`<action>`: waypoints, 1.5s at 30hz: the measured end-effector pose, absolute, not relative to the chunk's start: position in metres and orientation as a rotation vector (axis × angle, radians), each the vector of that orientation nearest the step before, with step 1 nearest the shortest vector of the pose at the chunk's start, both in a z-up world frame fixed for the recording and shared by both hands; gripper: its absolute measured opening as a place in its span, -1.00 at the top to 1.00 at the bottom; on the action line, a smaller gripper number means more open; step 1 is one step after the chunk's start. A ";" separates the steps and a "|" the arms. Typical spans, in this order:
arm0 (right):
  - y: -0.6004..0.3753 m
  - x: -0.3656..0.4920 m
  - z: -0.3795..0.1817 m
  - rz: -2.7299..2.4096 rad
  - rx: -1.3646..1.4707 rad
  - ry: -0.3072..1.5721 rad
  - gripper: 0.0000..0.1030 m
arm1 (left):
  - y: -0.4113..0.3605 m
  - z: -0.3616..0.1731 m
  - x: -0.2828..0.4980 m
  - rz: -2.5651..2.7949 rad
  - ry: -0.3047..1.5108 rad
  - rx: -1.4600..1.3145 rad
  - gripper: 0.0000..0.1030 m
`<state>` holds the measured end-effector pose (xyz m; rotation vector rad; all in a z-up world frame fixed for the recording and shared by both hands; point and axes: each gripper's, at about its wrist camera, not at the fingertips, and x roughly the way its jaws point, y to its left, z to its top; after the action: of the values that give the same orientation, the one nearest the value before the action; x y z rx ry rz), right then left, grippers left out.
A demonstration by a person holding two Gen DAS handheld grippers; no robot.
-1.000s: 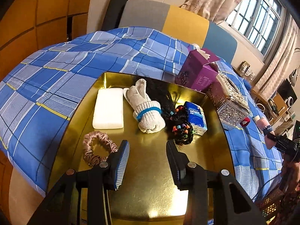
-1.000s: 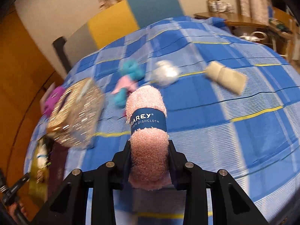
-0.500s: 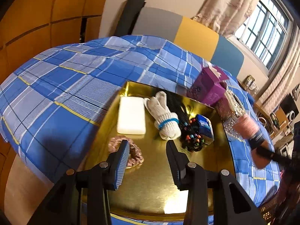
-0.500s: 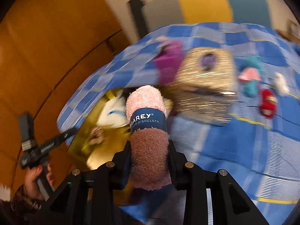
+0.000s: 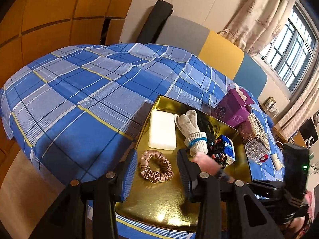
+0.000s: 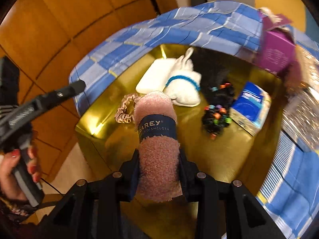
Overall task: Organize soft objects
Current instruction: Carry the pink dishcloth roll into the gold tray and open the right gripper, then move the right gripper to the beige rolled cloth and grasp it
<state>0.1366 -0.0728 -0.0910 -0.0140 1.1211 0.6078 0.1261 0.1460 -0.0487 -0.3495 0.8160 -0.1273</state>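
Right gripper (image 6: 159,159): jaws clamped on the lower half of a rolled pink dishcloth (image 6: 157,139) bound by a navy paper band; the roll stands out forward between the fingers, over the near part of a gold tray (image 6: 229,159), and whether it touches the tray cannot be told. Left gripper (image 5: 157,171): jaws wide apart and holding nothing, poised over the tray's (image 5: 159,205) near edge, with a satin scrunchie (image 5: 155,166) lying on the tray in the gap between the blue-ribbed pads (image 5: 129,175). On the tray, from the left-wrist view: a white rectangular pad (image 5: 162,132), a pair of knitted gloves (image 5: 192,132) with a blue cuff stripe just beside it, a black mass studded with coloured beads (image 5: 218,155) and a blue tissue pack (image 5: 228,148). The tray rests on a bed covered by a blue plaid sheet (image 5: 79,99). A purple carton (image 5: 233,107) and a glittery box (image 5: 256,139) stand beyond the tray's far right corner. Shown only in the left-wrist view: the window, curtains, the grey, yellow and blue headboard, and the dishcloth (image 5: 207,162) as a pink blur entering from the right behind the right-hand finger. Shown only in the right-wrist view: the printed band lettering, the orange wall panels, and the person's left hand (image 6: 14,171), with red nails, gripping the left tool's handle.
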 end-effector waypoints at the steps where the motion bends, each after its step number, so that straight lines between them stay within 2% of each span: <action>1: -0.067 0.140 -0.095 0.610 -0.032 1.126 0.33 | 0.147 -0.050 0.126 -0.127 0.818 -0.351 0.21; 6: -0.047 0.158 -0.103 0.607 -0.101 1.121 0.31 | 0.149 -0.054 0.127 -0.127 0.832 -0.362 0.21; 12: -0.036 0.168 -0.113 0.578 -0.135 1.098 0.18 | 0.146 -0.056 0.126 -0.138 0.846 -0.362 0.21; 14: -0.041 0.166 -0.109 0.574 -0.105 1.093 0.03 | 0.144 -0.057 0.127 -0.146 0.853 -0.363 0.21; 17: -0.053 0.157 -0.095 0.589 -0.043 1.072 -0.09 | 0.140 -0.056 0.128 -0.152 0.853 -0.357 0.21; 32: -0.155 0.122 -0.039 0.407 0.189 0.901 -0.16 | 0.088 -0.052 0.127 -0.303 0.892 -0.313 0.21; 40: -0.219 0.107 -0.041 0.232 0.152 0.884 -0.17 | 0.032 -0.044 0.118 -0.443 0.914 -0.227 0.21; 45: -0.272 0.096 -0.058 0.115 0.174 0.932 -0.26 | -0.009 -0.033 0.117 -0.522 0.928 -0.157 0.21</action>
<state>0.0960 -0.2716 -0.0581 0.1744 0.9325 0.1148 0.1171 -0.0087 -0.0335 -0.1568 0.9276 -0.5224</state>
